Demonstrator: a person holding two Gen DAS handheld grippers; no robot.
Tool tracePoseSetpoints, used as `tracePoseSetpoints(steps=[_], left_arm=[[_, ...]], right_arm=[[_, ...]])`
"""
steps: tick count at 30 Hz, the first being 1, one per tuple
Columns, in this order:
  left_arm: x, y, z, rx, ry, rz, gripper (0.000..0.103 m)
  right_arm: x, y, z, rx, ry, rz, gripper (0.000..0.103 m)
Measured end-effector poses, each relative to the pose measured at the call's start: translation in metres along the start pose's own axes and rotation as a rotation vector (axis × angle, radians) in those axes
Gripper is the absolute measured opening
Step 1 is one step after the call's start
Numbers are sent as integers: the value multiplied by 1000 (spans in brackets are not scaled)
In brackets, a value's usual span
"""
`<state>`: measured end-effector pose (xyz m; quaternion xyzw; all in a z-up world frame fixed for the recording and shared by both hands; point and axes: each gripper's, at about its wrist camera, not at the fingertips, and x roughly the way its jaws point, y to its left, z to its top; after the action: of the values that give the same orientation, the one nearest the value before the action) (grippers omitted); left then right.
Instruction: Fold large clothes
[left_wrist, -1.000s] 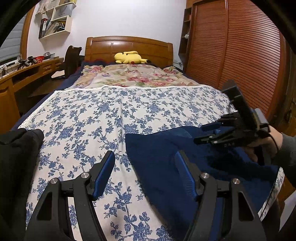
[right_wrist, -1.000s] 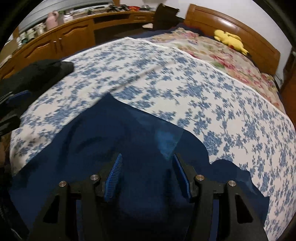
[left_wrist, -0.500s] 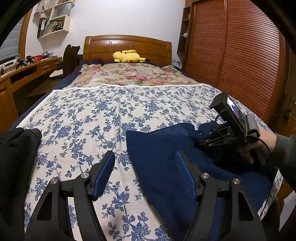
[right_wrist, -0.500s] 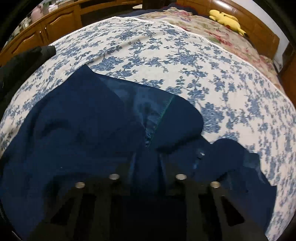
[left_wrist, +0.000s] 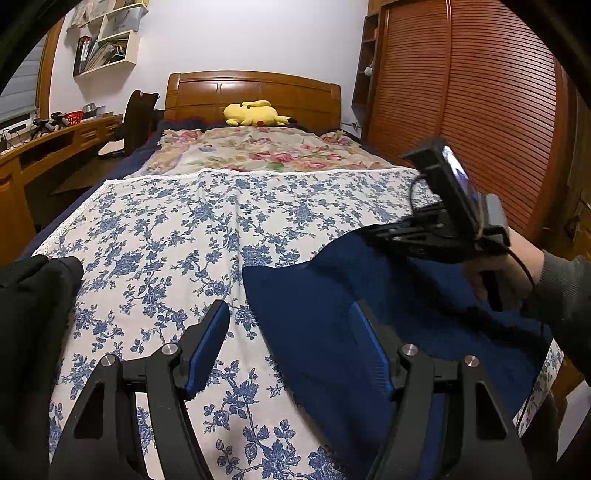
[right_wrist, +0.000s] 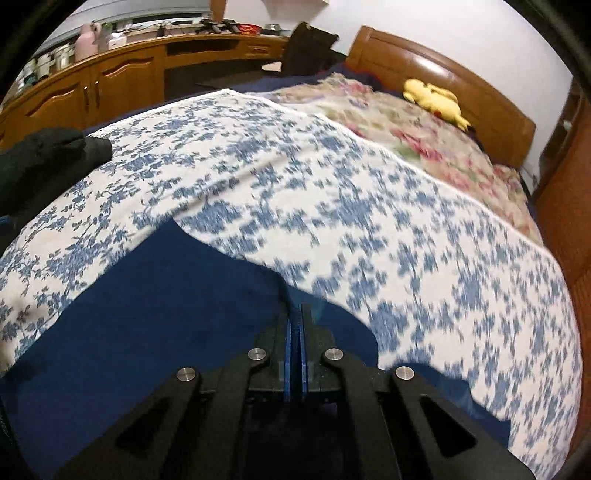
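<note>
A dark blue garment (left_wrist: 332, 325) lies on the near right part of the bed, over the blue-flowered sheet (left_wrist: 184, 229). It also fills the lower left of the right wrist view (right_wrist: 155, 317). My left gripper (left_wrist: 291, 339) is open and empty, low over the garment's left edge. My right gripper (right_wrist: 294, 314) is shut on a fold of the blue garment and holds that edge lifted above the bed. It also shows at the right of the left wrist view (left_wrist: 373, 232).
A black garment (left_wrist: 33, 295) lies at the bed's near left edge. A yellow plush toy (left_wrist: 255, 112) rests by the wooden headboard (left_wrist: 255, 92). A wooden desk (right_wrist: 110, 77) runs along the left; a slatted wardrobe (left_wrist: 480, 110) stands on the right.
My right gripper closed on the blue garment's edge and then lifted it up off the bed. The left gripper stayed open and nearly still.
</note>
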<state>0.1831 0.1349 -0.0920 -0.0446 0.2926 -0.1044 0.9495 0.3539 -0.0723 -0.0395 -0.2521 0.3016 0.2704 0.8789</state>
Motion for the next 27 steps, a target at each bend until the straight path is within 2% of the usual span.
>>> tracePoseSetpoints(steps=[6, 12, 14, 16, 18, 22, 27], left_arm=[[1, 0, 0, 0, 0, 0, 69], [0, -4, 2, 6, -2, -9, 69], [1, -7, 4, 10, -3, -13, 69], [2, -11, 6, 13, -5, -18, 69], [3, -17, 8, 20, -6, -26, 69], [7, -33, 14, 36, -11, -52, 69], [10, -59, 22, 63, -25, -97, 69]], right_arm=[[17, 5, 3, -18, 13, -24, 3], [19, -9, 6, 36, 13, -44, 3], [12, -17, 6, 81, -1, -42, 11], [2, -23, 6, 101, -17, -54, 34], [-12, -29, 3, 117, -41, -67, 47], [-42, -50, -13, 158, -55, -106, 49], [-73, -88, -52, 215, -26, -174, 49]])
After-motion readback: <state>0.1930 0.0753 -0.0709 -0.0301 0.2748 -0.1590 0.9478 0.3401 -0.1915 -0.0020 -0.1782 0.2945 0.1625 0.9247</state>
